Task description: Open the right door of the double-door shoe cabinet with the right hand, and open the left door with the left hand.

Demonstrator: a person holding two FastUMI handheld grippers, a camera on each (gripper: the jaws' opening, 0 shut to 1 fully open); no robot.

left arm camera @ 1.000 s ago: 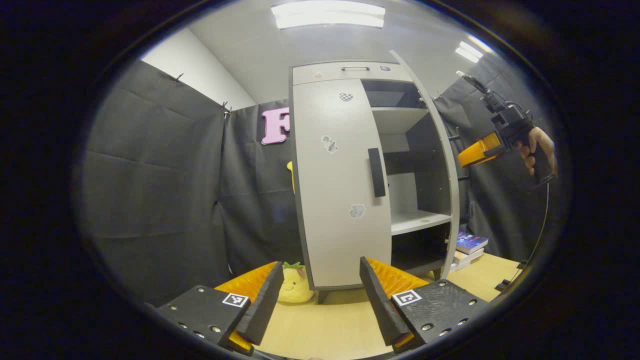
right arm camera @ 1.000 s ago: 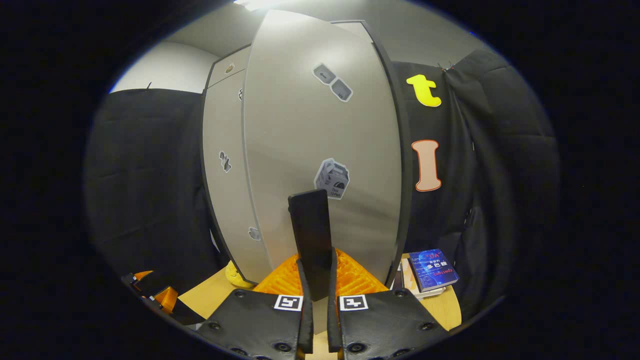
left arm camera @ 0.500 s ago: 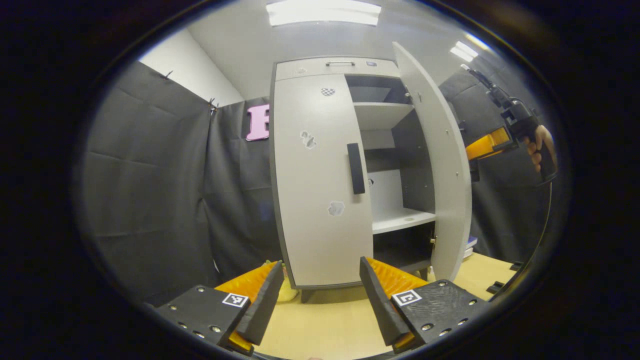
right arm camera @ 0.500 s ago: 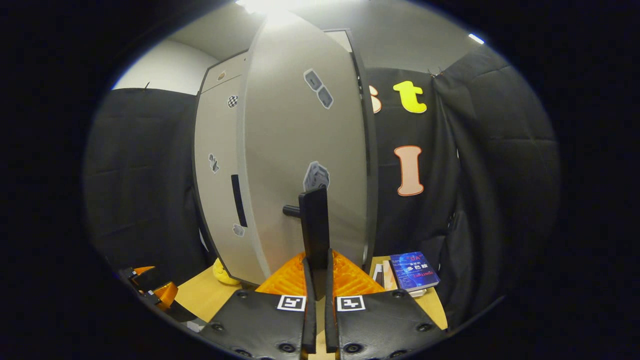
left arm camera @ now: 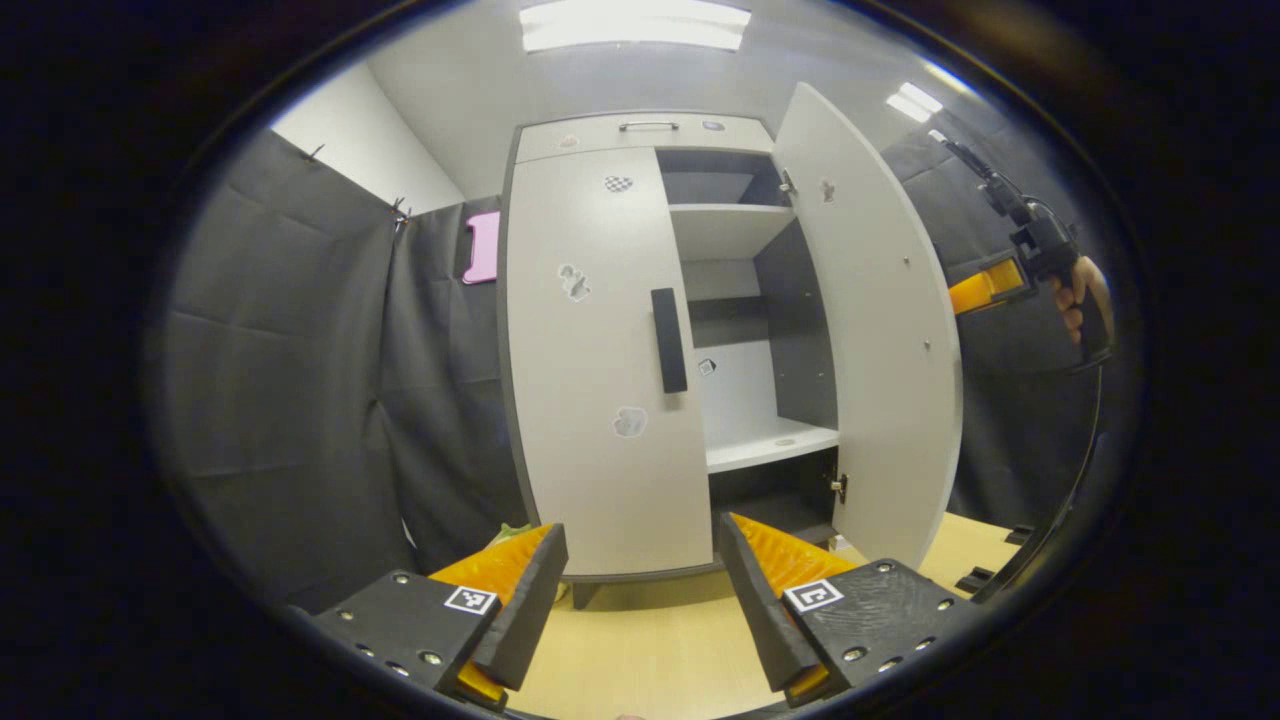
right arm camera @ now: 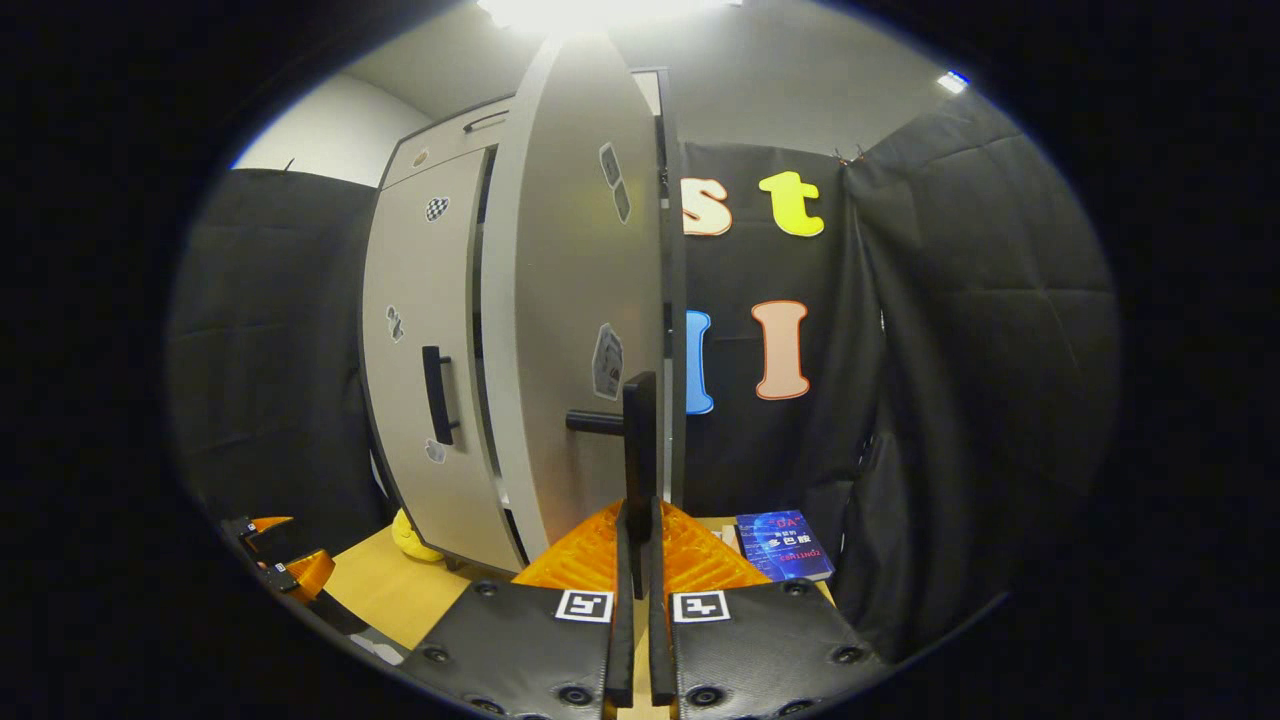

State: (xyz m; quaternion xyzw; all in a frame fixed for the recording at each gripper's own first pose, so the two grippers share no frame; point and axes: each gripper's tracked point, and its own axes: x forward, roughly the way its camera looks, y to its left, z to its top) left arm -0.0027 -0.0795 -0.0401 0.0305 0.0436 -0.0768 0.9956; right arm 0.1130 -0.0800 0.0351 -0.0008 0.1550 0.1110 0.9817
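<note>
- Your left gripper [left arm camera: 640, 600] has two black wedge-shaped fingers [left arm camera: 520, 610] with ribbed orange parts behind them.
- Each black finger block carries a small white square with a black marker and a few silver screws.
- Your right gripper [right arm camera: 636, 620] has the same look: black textured blocks, white marker squares, orange ribbed backing.
- In the left gripper view, it shows a black handle, an orange front and a thin black cable.

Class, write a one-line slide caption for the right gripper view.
Right tongs clamp the handle of the open right door; left door shut.
</note>
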